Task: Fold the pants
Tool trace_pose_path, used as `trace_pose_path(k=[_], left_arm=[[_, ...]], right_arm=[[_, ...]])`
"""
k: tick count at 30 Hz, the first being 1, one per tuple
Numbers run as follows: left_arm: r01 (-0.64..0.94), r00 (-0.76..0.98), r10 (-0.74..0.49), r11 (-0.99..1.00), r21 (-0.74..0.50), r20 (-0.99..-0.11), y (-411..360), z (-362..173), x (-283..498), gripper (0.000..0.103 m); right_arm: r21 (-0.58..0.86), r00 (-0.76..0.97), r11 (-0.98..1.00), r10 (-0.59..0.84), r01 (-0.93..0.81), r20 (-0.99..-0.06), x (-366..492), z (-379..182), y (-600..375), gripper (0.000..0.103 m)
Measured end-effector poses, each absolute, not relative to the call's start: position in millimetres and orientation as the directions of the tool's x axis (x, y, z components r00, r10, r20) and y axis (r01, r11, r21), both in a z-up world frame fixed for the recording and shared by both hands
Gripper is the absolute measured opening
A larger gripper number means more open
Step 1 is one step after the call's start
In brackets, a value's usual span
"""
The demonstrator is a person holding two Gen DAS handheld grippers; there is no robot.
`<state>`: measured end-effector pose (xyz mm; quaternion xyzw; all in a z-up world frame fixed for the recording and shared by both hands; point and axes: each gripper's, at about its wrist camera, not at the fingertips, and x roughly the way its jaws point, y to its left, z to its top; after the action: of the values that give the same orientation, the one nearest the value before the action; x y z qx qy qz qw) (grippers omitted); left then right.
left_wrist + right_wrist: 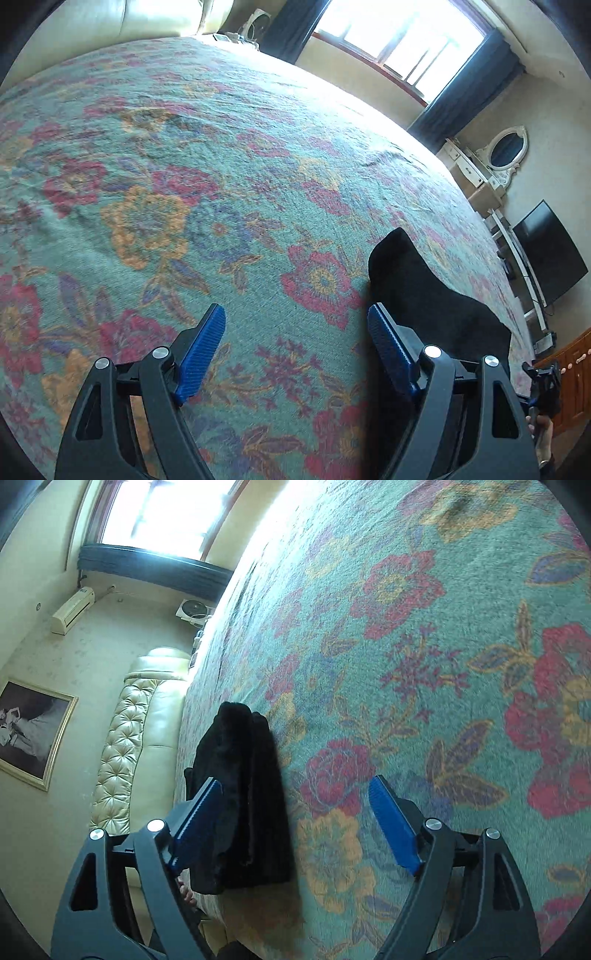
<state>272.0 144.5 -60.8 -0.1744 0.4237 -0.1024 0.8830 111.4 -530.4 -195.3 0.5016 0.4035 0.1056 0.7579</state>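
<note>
Floral bedspread (229, 155) in green, red and orange covers a wide bed, with a bright window (399, 37) and dark curtains behind it, a cream tufted headboard (125, 738), a framed picture (33, 731) and a wall air conditioner (72, 609); no brand, label or writing can be read anywhere. Black pants (240, 794) lie folded in a compact bundle near the bed's edge. Both the left gripper (295, 354) and the right gripper (295, 823) hang released above the cover, blue pads spread wide and holding nothing, the pants just beside each.
</note>
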Motion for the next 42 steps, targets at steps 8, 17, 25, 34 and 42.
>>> trace_pose_path(k=[8, 17, 25, 34, 42], left_arm=[[-0.005, 0.601, -0.245, 0.951, -0.310, -0.761, 127.9, -61.4, 164.2, 0.083], [0.063, 0.590, -0.244, 0.964, -0.257, -0.769, 81.5, -49.4, 96.4, 0.083], [0.125, 0.626, -0.165, 0.986, -0.111, -0.762, 30.8, -47.7, 71.2, 0.083], [0.144, 0.680, -0.147, 0.987, -0.066, -0.719, 8.3, -35.7, 55.1, 0.083], [0.145, 0.683, -0.149, 0.987, -0.067, -0.715, -3.5, -33.2, 49.1, 0.083]], right_arm=[[0.808, 0.631, 0.523, 0.538, 0.271, -0.559, 31.3, -186.5, -480.0, 0.088], [0.615, 0.608, 0.746, 0.372, 0.254, -0.702, -11.6, -160.1, -419.2, 0.089], [0.226, 0.602, 0.972, 0.143, 0.064, -0.786, -22.4, -131.2, -329.4, 0.091], [0.222, 0.628, 0.974, 0.149, 0.039, -0.764, -19.9, -120.3, -306.6, 0.094], [0.202, 0.641, 0.978, 0.126, 0.046, -0.757, -21.0, -119.1, -307.7, 0.094]])
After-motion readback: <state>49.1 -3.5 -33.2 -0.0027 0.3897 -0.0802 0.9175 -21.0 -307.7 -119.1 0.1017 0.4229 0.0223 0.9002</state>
